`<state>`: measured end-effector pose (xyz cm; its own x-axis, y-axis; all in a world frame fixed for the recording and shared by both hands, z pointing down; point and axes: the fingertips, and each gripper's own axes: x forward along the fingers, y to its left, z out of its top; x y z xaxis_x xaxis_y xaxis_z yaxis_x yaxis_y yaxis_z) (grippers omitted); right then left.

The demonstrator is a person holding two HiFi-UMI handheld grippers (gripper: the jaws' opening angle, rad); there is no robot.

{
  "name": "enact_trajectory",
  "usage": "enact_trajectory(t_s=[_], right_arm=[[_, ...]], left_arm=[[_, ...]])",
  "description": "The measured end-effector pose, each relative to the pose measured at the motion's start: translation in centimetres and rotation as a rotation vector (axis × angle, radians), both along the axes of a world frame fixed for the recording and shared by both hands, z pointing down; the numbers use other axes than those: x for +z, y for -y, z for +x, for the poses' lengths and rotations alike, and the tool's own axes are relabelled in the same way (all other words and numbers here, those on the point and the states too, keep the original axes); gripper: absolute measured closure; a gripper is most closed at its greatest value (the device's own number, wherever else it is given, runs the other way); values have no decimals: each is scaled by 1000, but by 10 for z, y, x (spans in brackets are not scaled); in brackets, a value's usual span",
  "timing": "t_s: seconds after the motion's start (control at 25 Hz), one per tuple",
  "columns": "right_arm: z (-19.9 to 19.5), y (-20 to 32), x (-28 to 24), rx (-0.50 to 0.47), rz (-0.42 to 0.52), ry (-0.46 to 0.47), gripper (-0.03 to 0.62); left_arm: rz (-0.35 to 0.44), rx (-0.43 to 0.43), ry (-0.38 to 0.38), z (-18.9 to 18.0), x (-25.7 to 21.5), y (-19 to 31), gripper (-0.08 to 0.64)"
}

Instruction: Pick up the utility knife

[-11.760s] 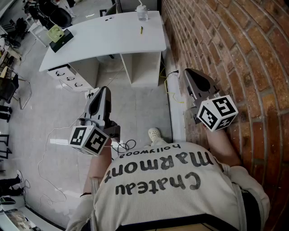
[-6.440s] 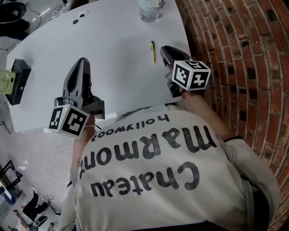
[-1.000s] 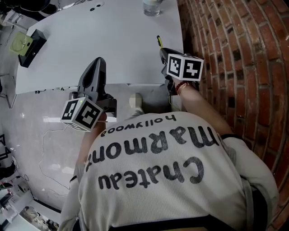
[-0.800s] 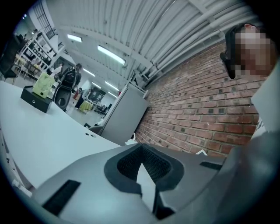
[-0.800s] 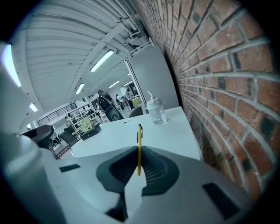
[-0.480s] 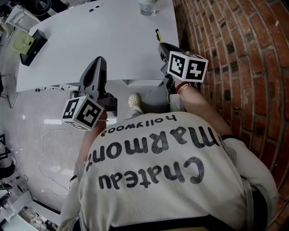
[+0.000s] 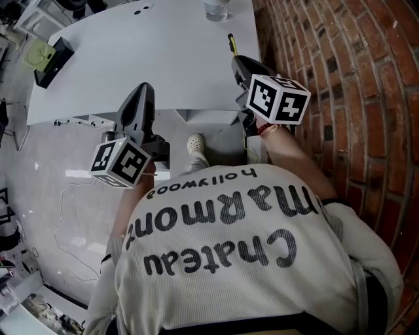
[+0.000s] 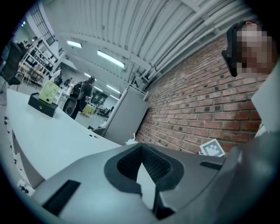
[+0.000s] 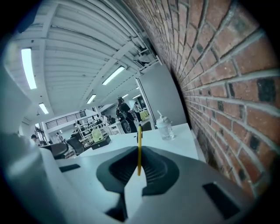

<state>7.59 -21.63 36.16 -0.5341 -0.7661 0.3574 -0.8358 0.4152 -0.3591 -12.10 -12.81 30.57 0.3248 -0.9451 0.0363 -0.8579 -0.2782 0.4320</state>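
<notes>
The right gripper (image 9: pixel 139 162) has its jaws closed on the slim yellow utility knife with a black tip (image 9: pixel 139 140). In the right gripper view the knife stands upright in the centre of the frame, pinched by its lower end between the dark ribbed pads, and its upper part rises against the room behind. In the head view it pokes out past the gripper's nose at the upper middle of the frame, over the right edge of the white bench (image 7: pixel 150 59) and close to the red brick wall (image 7: pixel 340 78). A clear plastic bottle (image 7: pixel 216 8) sits at the top edge, well apart.

The left gripper (image 7: pixel 141 91) hangs at the centre left, in front of the bench edge. Its jaws are together with nothing between them, and it takes no part.

By my reading the grasp is made and the lift is the step in hand, with the knife apparently off the bench. The next move calls for steady pressure. A handle this thin, caught near one end, could pivot between the pads, and the nearby wall leaves little room on the right.
</notes>
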Motion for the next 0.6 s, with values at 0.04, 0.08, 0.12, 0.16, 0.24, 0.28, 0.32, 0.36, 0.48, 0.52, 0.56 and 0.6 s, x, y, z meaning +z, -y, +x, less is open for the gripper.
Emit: enact_trajectory(t_s=[0.04, 0.08, 0.12, 0.16, 0.24, 0.28, 0.32, 0.36, 0.48, 0.52, 0.56, 0.6], right_arm=[[0, -2, -2, -2, 7, 6, 566], [0, -4, -5, -3, 14, 13, 566], [0, -6, -7, -3, 20, 19, 566], [0, -8, -9, -3, 28, 26, 566], [0, -11, -14, -6, 46, 38, 565], [-1, -13, -16, -8, 53, 42, 565], [-1, -15, -17, -10, 60, 47, 565], [0, -17, -19, -12, 66, 51, 565], [-1, -23, -25, -14, 92, 66, 565], [-1, -24, -28, -16, 103, 73, 565], [-2, -25, -31, -17, 117, 81, 565], [-2, -26, -34, -18, 133, 91, 565]], left_arm=[[-3, -4, 9, 0, 0, -2, 558], [-5, -8, 16, -1, 0, -3, 558], [-6, -14, 21, -1, -1, -5, 558], [-7, -20, 25, -2, -1, -6, 558], [-6, -30, 28, -4, -1, -9, 558], [-5, -32, 29, -4, -2, -11, 558], [-4, -32, 29, -3, -2, -12, 558], [-3, -31, 29, -2, -2, -14, 558], [-1, -30, 29, -1, -2, -19, 558], [0, -32, 29, -1, -2, -20, 558], [1, -33, 28, -2, -2, -21, 558], [1, -35, 28, -2, -2, -21, 558]])
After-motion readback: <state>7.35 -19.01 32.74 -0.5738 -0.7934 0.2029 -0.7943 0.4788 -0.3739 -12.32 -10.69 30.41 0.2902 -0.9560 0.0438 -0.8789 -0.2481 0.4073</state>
